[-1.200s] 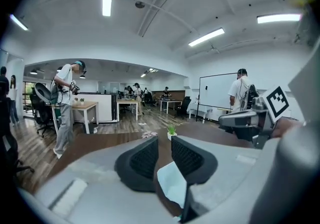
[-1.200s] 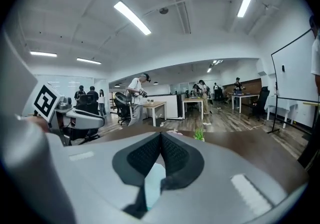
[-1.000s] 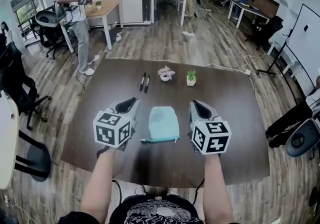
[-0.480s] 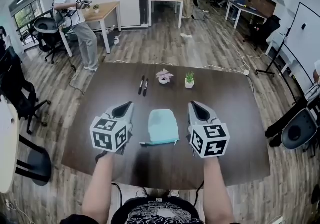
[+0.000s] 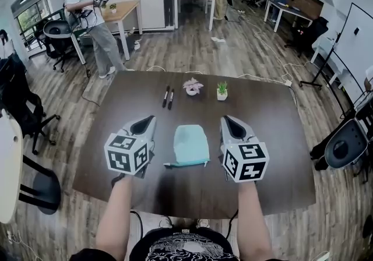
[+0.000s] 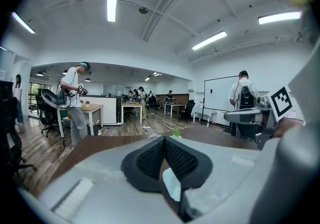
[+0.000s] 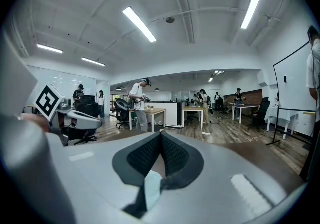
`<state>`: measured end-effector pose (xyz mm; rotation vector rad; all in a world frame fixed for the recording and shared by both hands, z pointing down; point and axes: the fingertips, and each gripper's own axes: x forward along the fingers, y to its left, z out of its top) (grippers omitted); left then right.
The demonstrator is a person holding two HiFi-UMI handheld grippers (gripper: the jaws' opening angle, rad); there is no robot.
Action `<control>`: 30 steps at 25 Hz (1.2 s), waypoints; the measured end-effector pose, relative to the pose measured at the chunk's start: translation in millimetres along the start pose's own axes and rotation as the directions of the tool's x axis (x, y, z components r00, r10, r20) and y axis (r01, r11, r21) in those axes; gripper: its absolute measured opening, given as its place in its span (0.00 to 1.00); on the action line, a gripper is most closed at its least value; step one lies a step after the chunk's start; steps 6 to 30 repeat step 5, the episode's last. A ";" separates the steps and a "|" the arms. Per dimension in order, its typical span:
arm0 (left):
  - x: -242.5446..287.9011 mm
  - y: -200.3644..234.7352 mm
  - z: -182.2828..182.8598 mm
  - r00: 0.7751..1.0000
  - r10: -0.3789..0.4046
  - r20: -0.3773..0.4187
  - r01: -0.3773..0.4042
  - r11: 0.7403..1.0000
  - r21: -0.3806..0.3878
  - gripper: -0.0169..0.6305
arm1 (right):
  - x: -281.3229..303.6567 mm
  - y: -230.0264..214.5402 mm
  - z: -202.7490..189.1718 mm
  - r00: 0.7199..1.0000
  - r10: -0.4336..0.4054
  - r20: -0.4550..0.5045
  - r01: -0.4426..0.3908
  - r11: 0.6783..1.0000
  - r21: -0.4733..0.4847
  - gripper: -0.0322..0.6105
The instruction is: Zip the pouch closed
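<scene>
1. The pouch (image 5: 191, 144), pale teal and soft-sided, lies flat on the dark table (image 5: 262, 137). It sits midway between the two grippers and touches neither.
2. Left gripper (image 5: 147, 120): its own view shows the jaws pressed together with nothing between them. It is held above the table, just left of the pouch.
3. Right gripper (image 5: 229, 120): its jaws are likewise pressed together and empty. It is held just right of the pouch, mirroring the left.
4. A dark zip line (image 5: 186, 164) runs along the pouch's near edge, and a short tail pokes out at its left end. From the head view I cannot tell where the slider sits or whether the teeth are joined.
5. Stage, as a judgement: this fits either a pouch with its zip yet to be drawn or one already drawn shut with both grippers backed off. The pictures do not settle which.
6. Handling, as a judgement: the fabric looks limp and would bunch if pulled from one end only. A clean zip needs one gripper pinning the edge at one end while the other draws the slider straight along the line, low and level.
7. Risk: the tab is small, so closed tips could skate over it or drag the whole pouch across the table.
8. The pens (image 5: 168, 97) and two small plants (image 5: 192, 85) stand well apart at the far side, out of the way.
</scene>
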<state>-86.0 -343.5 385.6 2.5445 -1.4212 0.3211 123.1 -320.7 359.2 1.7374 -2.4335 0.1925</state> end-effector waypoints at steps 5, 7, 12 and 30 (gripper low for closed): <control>3.1 -4.4 -4.4 1.000 -0.008 -0.006 0.008 1.000 -0.008 0.03 | -2.5 -0.2 -3.5 1.000 0.004 -0.003 -0.004 1.000 0.012 0.05; 3.1 -4.4 -4.4 1.000 -0.008 -0.006 0.008 1.000 -0.008 0.03 | -2.5 -0.2 -3.5 1.000 0.004 -0.003 -0.004 1.000 0.012 0.05; 3.1 -4.4 -4.4 1.000 -0.008 -0.006 0.008 1.000 -0.008 0.03 | -2.5 -0.2 -3.5 1.000 0.004 -0.003 -0.004 1.000 0.012 0.05; 3.1 -4.4 -4.4 1.000 -0.008 -0.006 0.008 1.000 -0.008 0.03 | -2.5 -0.2 -3.5 1.000 0.004 -0.003 -0.004 1.000 0.012 0.05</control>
